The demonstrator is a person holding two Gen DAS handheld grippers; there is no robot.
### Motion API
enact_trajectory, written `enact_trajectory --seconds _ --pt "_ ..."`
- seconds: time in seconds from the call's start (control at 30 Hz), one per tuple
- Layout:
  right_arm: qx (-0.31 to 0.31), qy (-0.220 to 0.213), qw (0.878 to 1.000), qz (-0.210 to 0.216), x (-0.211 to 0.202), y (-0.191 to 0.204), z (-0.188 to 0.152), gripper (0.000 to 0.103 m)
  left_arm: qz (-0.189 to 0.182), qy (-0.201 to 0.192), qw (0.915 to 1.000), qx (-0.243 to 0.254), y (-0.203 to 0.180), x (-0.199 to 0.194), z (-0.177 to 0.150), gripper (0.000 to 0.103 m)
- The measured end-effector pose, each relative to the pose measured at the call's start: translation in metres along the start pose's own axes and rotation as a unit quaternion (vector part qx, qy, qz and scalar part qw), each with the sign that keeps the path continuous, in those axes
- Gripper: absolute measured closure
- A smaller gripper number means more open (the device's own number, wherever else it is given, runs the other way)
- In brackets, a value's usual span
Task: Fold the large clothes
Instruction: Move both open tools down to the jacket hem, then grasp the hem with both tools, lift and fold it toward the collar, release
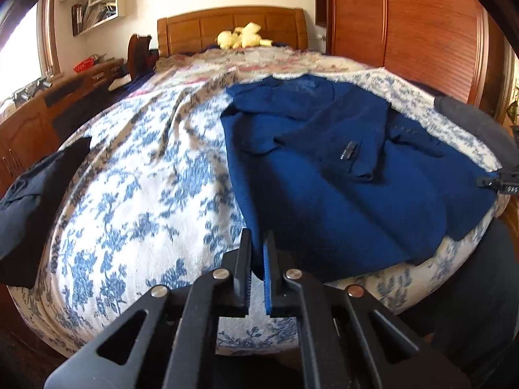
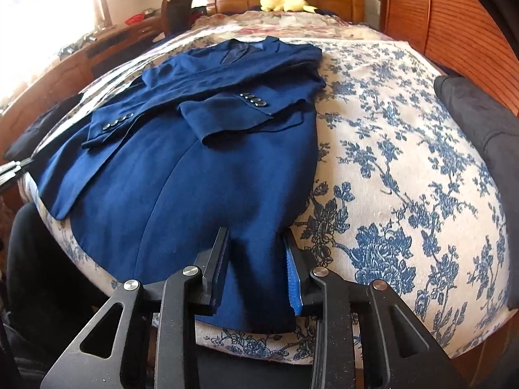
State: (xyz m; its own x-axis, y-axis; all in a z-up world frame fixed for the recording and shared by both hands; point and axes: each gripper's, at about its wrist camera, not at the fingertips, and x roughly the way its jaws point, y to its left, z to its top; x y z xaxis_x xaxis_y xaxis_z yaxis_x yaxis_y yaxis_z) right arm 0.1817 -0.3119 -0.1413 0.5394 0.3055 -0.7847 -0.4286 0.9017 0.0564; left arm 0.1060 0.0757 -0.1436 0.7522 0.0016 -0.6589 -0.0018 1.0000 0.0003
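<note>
- The bed [image 2: 405, 168] fills both my views, covered by a cream spread printed with blue flowers; a wooden headboard [image 1: 232, 29] stands at its far end and a ribbed wooden wardrobe [image 1: 421, 32] runs along the right side.
- The blue jacket [image 2: 181, 175] lies flat on the spread, collar toward the headboard and hem at the near edge of the bed, where I am working. Both sleeves are folded across the body, each cuff showing a row of dark buttons.
- A dark garment [image 1: 35, 201] sits at the left edge of the bed in my left view, well apart from the jacket. Another dark cloth [image 2: 480, 136] lies at the right edge in my right view.
- A desk [image 1: 35, 120] with clutter stands left of the bed, under a bright window.
- A yellow soft toy [image 2: 288, 0] rests against the headboard.
- My right gripper [image 2: 256, 236] is clamped on the jacket's hem near its right corner: a bunched fold of blue cloth fills the gap and both pads press on it.
- My left gripper [image 1: 258, 236] has its jaws pressed almost together at the hem's left corner, with the blue edge running in between the pads, so I read it as pinching the jacket.
</note>
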Motion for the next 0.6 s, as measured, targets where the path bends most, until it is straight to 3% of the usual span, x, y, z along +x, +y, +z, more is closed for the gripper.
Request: enact_trajectory --seconds 0.33,0.37,0.4,0.6 --pt "0.006 -0.006 1.0 0.004 0.003 -0.001 0.0 0.073 -0.008 -0.034 0.9993 -0.009 0.001 -0.016 0.011 0.101" --pt "0.004 -0.008 1.0 0.004 0.003 0.0 0.0 0.078 -0.009 -0.038 0.9992 -0.012 0.001 -0.017 0.011 0.101" --pt "0.005 -0.011 1.0 0.008 0.002 0.0 0.0 0.094 -0.01 -0.043 0.9989 -0.017 0.002 -0.019 0.012 0.101" --pt "0.033 -0.045 0.998 0.043 -0.019 -0.003 0.019 0.098 -0.003 -0.059 0.9977 -0.035 0.012 -0.034 0.036 0.101"
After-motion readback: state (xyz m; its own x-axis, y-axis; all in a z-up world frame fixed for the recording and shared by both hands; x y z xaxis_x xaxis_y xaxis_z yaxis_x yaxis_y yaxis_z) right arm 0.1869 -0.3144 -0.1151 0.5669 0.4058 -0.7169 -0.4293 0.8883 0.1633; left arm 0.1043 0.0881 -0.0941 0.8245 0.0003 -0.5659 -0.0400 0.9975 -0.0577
